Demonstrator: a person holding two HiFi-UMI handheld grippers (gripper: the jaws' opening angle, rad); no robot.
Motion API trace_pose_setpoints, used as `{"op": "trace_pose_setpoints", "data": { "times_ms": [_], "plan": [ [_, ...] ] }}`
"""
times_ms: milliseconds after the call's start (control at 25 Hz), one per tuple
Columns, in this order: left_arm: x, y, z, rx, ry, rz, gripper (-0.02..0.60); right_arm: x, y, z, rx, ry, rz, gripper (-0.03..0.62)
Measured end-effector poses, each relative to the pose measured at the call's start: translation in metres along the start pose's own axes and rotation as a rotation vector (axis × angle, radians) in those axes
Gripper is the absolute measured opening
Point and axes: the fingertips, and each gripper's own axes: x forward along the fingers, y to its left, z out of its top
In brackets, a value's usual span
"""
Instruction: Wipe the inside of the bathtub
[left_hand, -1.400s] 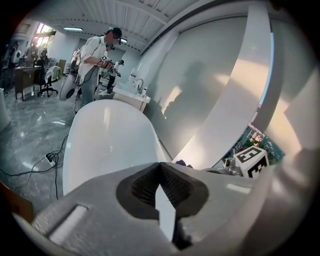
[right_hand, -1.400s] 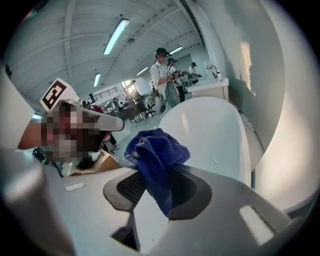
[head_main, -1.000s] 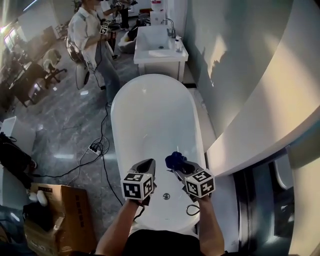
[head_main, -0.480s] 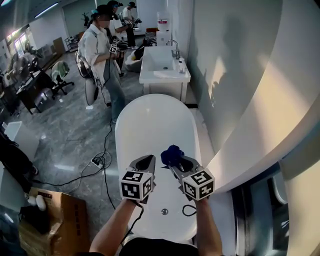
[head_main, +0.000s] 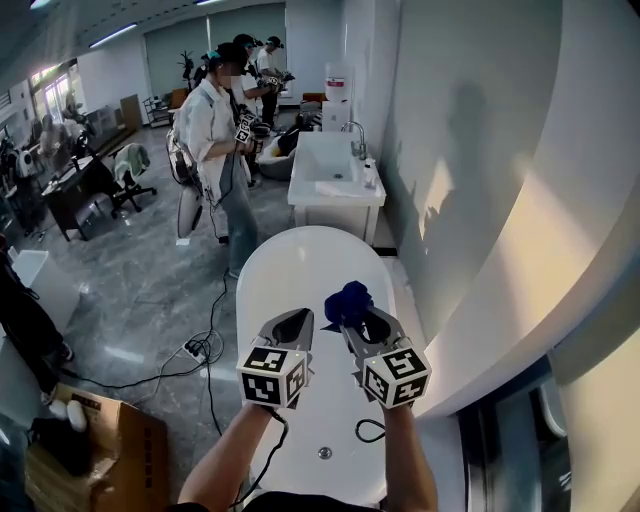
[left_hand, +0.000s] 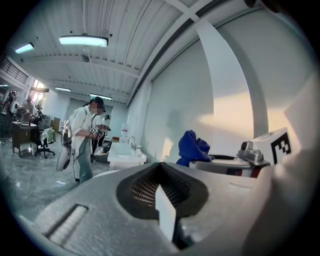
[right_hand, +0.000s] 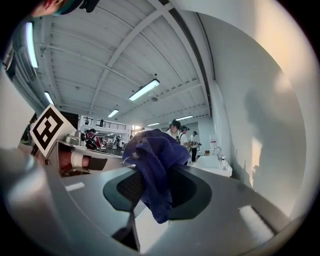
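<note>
1. The right gripper (right_hand: 150, 187) has its jaws clamped on a blue cloth (right_hand: 152, 162), which bunches above the tips and hangs down between them.
2. The left gripper (left_hand: 162, 192) has its jaws closed together, with nothing between them.
3. In the head view both grippers sit side by side, near each other but apart, with the cloth at the right one's tip.
4. Below them lies the white oval bathtub (head_main: 252, 285), running lengthwise away from the person beside the white wall; both grippers hang over its middle.
5. A round drain (head_main: 323, 452) sits in the tub's near end.
6. Beyond the tub's far end stands a white sink cabinet (head_main: 335, 190), with a person in a white shirt (head_main: 215, 130) just left of it.
7. A cardboard box (head_main: 115, 450) sits on the grey floor at lower left.
</note>
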Motion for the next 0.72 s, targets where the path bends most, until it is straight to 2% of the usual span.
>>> {"op": "trace_pose_setpoints", "data": {
  "times_ms": [160, 400, 480, 600, 640, 720],
  "plan": [
    [-0.019, 0.001, 0.033, 0.019, -0.131, 0.043, 0.005, -0.009, 0.014, 0.034, -0.046, -0.088, -0.028, 0.127],
    [-0.042, -0.007, 0.053, 0.141, -0.238, 0.110, 0.005, -0.030, 0.033, 0.056, -0.152, -0.185, -0.060, 0.127],
    [-0.053, -0.005, 0.052, 0.169, -0.283, 0.164, 0.005, -0.036, 0.037, 0.051, -0.164, -0.186, -0.075, 0.127],
    [-0.070, -0.001, 0.049, 0.295, -0.371, 0.287, 0.005, -0.043, 0.036, 0.042, -0.158, -0.194, -0.110, 0.127],
    [-0.073, -0.002, 0.041, 0.315, -0.362, 0.301, 0.005, -0.046, 0.036, 0.037, -0.161, -0.198, -0.133, 0.126],
    [-0.075, -0.004, 0.018, 0.301, -0.310, 0.287, 0.005, -0.055, 0.036, 0.026, -0.182, -0.186, -0.188, 0.126]
  ]
}}
